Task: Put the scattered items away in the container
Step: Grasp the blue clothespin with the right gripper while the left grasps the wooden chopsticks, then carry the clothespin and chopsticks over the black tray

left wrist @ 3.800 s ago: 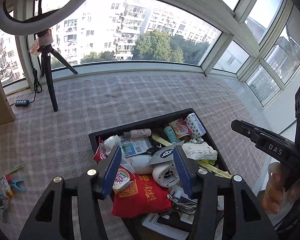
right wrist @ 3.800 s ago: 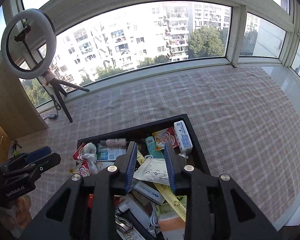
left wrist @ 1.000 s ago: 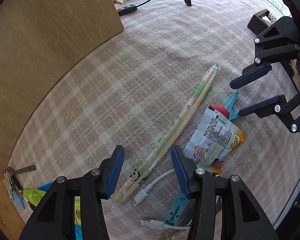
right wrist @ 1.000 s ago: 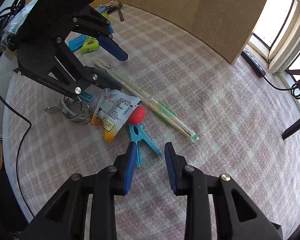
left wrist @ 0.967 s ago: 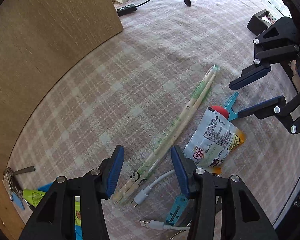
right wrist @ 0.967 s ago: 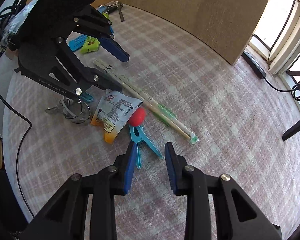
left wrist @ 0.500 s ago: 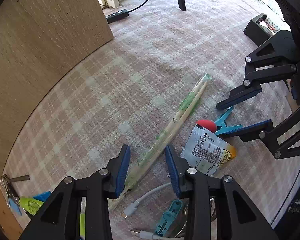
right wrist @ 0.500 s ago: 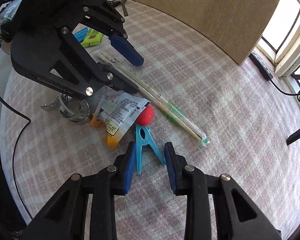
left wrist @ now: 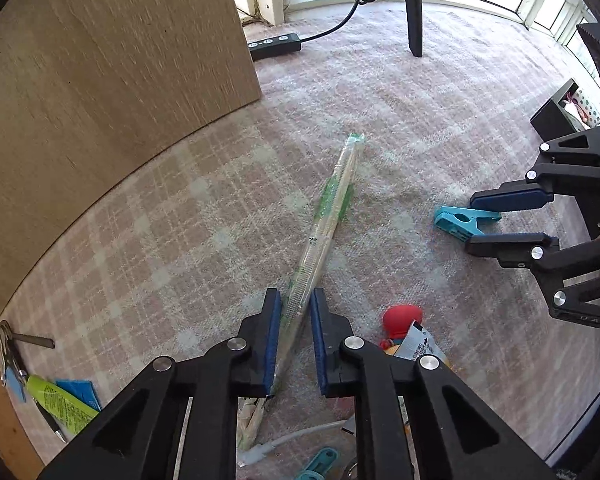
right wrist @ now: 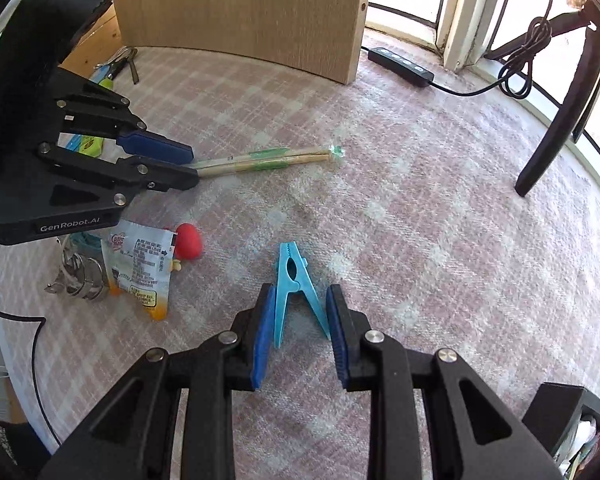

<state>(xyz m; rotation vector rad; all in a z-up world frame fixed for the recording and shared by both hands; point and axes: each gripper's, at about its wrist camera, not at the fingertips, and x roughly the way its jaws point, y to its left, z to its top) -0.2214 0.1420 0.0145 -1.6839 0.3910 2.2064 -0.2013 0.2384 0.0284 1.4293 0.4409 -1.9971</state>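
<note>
Left gripper (left wrist: 293,336) clamps light, stiff chopsticks (left wrist: 326,220) near one end; right gripper (right wrist: 299,332) straddles springy peg (right wrist: 294,286), unclosed.

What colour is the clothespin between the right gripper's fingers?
Light blue clothespin, clearest in the right wrist view.

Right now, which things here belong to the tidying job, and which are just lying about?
Job:
- wrapped chopsticks, between the left tongs
- blue clothespin, between the right tongs
- red ball
- snack packet
- keys
- green tube
- black container

Lying about:
- power strip
- tripod leg
- wooden board
</note>
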